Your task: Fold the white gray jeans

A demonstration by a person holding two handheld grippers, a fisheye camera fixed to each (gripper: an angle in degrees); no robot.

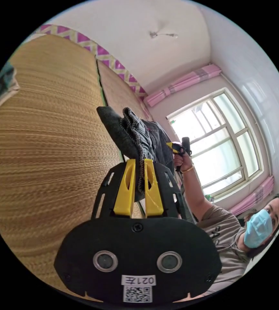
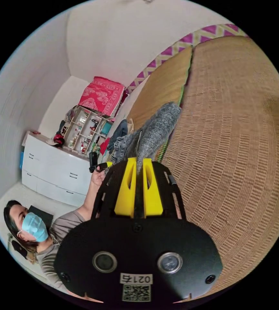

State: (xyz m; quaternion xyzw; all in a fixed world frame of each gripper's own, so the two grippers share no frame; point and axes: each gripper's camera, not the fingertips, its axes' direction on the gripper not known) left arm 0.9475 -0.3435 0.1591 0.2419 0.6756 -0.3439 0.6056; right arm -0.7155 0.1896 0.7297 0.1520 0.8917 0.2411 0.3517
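The gray jeans (image 1: 136, 135) hang stretched in the air over a woven straw mat (image 1: 42, 145). In the left gripper view my left gripper (image 1: 140, 163) is shut on a bunched hem of the jeans, and the other gripper (image 1: 178, 148) holds the far end in a person's hand. In the right gripper view my right gripper (image 2: 139, 163) is shut on the gray jeans (image 2: 155, 129), whose fabric rises from between its yellow jaws. The other gripper (image 2: 99, 166) shows at the far end, in a hand.
A person in a face mask (image 1: 258, 226) stands by the mat's edge, near a large window (image 1: 216, 142). A white dresser (image 2: 52, 174) with a shelf of small items and a red cloth (image 2: 102, 95) stands against the wall. Another folded garment (image 1: 0, 87) lies on the mat.
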